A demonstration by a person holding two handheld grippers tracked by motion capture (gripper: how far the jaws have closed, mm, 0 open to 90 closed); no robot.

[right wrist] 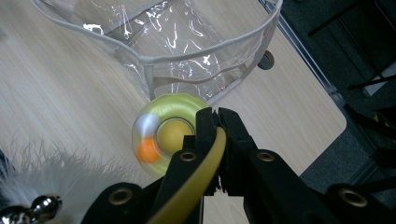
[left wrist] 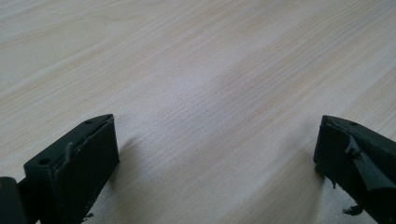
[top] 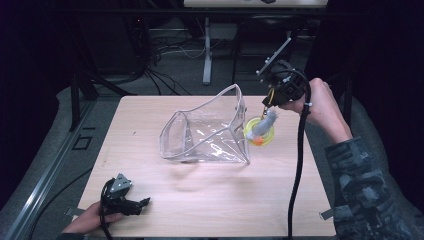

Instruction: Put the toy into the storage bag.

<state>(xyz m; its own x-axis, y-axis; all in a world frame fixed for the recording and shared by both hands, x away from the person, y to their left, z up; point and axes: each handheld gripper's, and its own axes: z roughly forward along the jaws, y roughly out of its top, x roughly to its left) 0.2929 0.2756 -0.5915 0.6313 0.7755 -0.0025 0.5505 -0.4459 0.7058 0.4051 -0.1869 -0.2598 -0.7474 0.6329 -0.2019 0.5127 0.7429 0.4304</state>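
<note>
The round yellow plastic cat toy (top: pixel 259 131) with an orange ball and a grey feather hangs just off the desk near its right edge, beside the clear soft plastic pouch (top: pixel 206 134), and your right gripper (right wrist: pixel 216 122) has its jaws clamped on the toy's yellow springy stalk. Lift it clear of the pouch's rim before swinging it over the mouth. Your left gripper (left wrist: pixel 215 140) rests at the desk's near left corner, jaws apart. The feather blurs, and the pouch's clear walls are hard to trace.
</note>
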